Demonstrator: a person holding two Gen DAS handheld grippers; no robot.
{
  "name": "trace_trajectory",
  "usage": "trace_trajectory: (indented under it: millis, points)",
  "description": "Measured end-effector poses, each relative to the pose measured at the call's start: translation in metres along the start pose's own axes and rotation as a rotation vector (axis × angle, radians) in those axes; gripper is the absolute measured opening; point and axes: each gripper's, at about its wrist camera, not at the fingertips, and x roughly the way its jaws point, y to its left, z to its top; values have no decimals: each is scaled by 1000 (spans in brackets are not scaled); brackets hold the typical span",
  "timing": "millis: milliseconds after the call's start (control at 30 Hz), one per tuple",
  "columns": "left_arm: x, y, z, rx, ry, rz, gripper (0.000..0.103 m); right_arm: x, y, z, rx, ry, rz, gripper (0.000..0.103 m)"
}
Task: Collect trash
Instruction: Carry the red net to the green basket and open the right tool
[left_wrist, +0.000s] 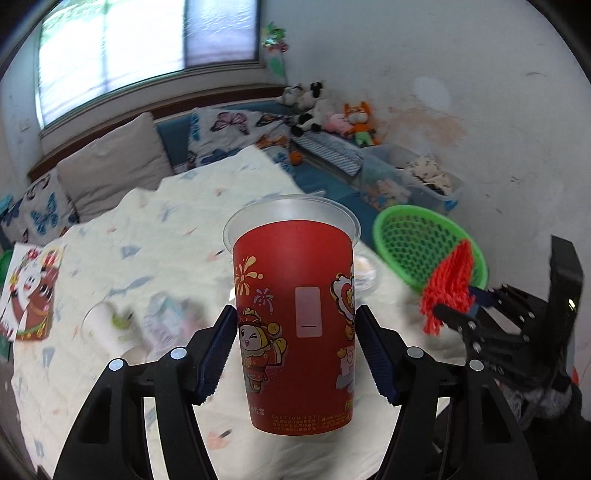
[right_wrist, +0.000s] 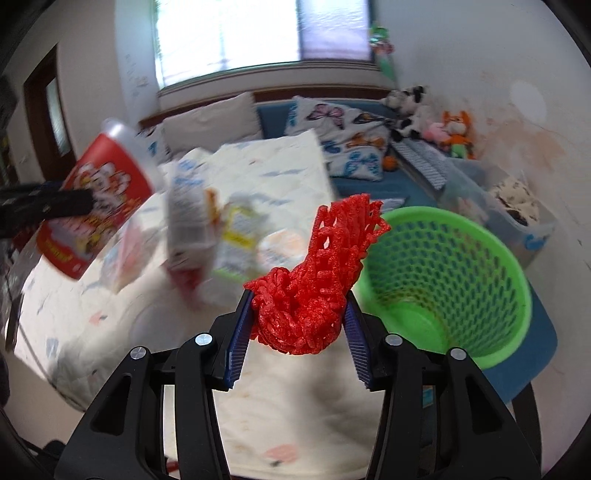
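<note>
The left claw (left_wrist: 295, 350) is clamped on a red paper cup (left_wrist: 293, 325), which is held upright between the two blue ribbed pads (left_wrist: 218, 354); a clear plastic lid sits on the cup's rim, and cartoon figures and fireworks are printed on its side. The right claw (right_wrist: 297, 321) is closed on a red foam net (right_wrist: 314, 291), bunched between its pads, with the net's looser end standing up above the fingertips; in the left wrist view the net is seen against the rim of the green basket (left_wrist: 413, 236). The basket, a perforated plastic one, is seen just to the right of the right claw, tilted so that its mouth faces the camera, and its inside appears bare.

Beyond the claws a surface covered with a cream patterned cloth (left_wrist: 177, 221) is seen; several pieces of trash are spread on it, among them a white carton (right_wrist: 188, 225), a small round lidded tub (right_wrist: 280, 247) and a paper packet (left_wrist: 166, 321), all blurred; a printed red and white card (left_wrist: 31, 291) lies at the cloth's left edge. Further back, butterfly cushions (left_wrist: 229, 129), soft toys (left_wrist: 332, 114) and a clear storage box (left_wrist: 410, 177) are ranged under a window (left_wrist: 147, 40).
</note>
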Motion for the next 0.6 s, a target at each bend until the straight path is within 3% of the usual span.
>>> trace_trajectory:
  millis: [367, 600]
  points:
    - [42, -67, 41, 136, 15, -96, 64, 29, -103, 9, 176, 30, -133, 52]
    - [79, -107, 58, 217, 105, -130, 64, 45, -133, 5, 219, 61, -167, 68]
